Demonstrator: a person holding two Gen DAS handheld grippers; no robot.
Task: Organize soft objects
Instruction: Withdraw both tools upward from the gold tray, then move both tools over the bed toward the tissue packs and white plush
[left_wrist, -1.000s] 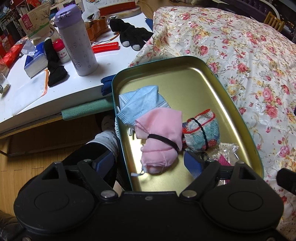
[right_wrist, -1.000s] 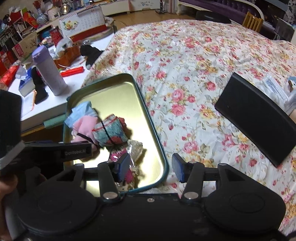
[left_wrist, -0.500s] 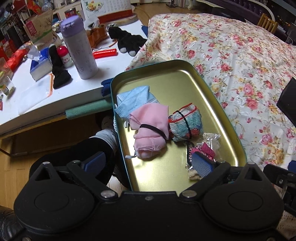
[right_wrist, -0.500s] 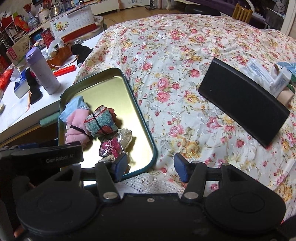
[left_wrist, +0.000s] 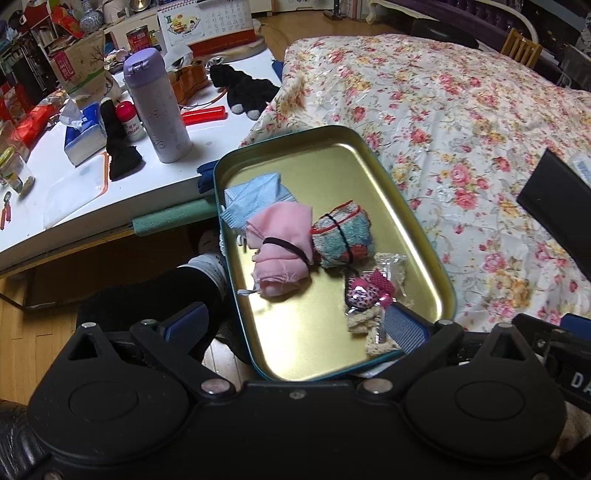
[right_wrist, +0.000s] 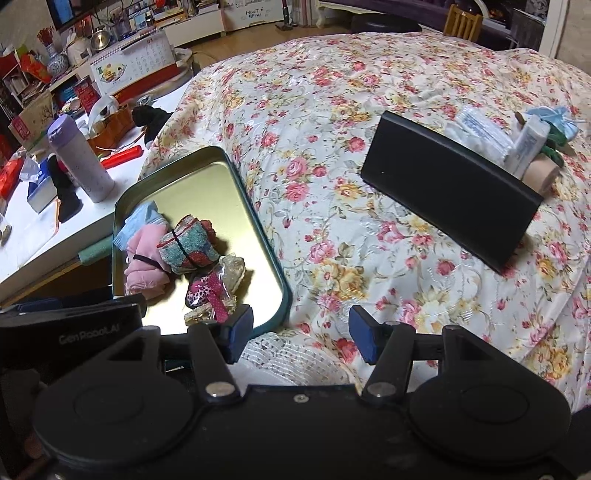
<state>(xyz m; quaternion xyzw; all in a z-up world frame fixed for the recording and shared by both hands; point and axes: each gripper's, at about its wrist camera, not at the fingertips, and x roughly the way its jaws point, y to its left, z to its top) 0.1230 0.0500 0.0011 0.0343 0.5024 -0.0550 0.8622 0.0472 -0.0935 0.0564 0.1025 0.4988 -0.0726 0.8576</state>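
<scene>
A gold tin tray (left_wrist: 332, 173) with a teal rim lies at the edge of the floral bed. In it are a blue face mask (left_wrist: 255, 201), a pink cloth bundle (left_wrist: 280, 251) tied with a black band, a teal and red towel roll (left_wrist: 343, 236) and a pink spotted piece in clear wrap (left_wrist: 369, 291). My left gripper (left_wrist: 293, 326) hangs above the tray's near end, its jaws opening wide and gripping nothing. My right gripper (right_wrist: 301, 334) is open over white lace beside the tray (right_wrist: 207, 192), with nothing between its fingers.
A black flat case (right_wrist: 450, 199) lies on the bedspread (right_wrist: 332, 110), with a tissue packet (right_wrist: 476, 129), a tube and a bandage roll behind it. The white table (left_wrist: 74, 199) at left carries a purple flask (left_wrist: 155, 107), black socks and a tissue box. A person's leg (left_wrist: 166, 291) is below the tray.
My left gripper has drawn back and up from the pink bundle and spread its jaws wider. My right gripper has slid right, off the tray, leaving the wrapped piece lying inside.
</scene>
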